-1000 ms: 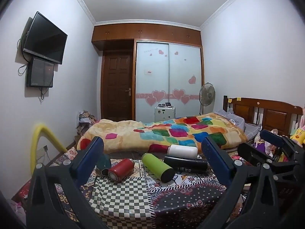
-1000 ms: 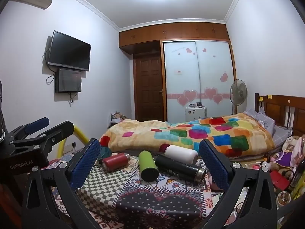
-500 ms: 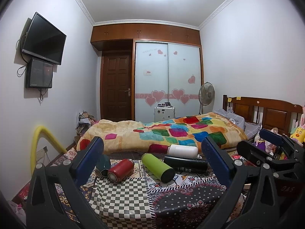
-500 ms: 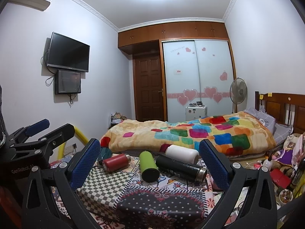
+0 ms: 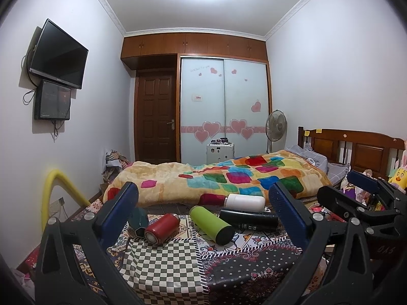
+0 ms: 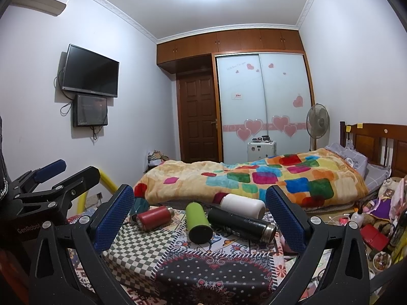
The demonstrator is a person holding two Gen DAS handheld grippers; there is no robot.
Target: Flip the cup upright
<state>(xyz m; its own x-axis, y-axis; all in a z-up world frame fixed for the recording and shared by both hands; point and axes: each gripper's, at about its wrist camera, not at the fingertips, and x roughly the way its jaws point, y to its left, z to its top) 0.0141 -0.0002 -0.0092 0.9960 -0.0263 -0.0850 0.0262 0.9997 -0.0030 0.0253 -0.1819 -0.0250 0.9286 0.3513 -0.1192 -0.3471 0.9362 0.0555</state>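
Five cups lie toppled: teal (image 5: 138, 219), red (image 5: 162, 231), green (image 5: 211, 224), black (image 5: 248, 219), white (image 5: 244, 202).

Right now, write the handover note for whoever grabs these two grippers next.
Left gripper: open, empty, held back from the table.
Right gripper: open, empty, also held back.
On the patterned tablecloth, all lying on their sides: dark teal cup, red flask, green flask, black flask, white flask.
Done: nothing; no cup stands upright.
Left: grasp and stand them up. The red and green flasks look nearest.
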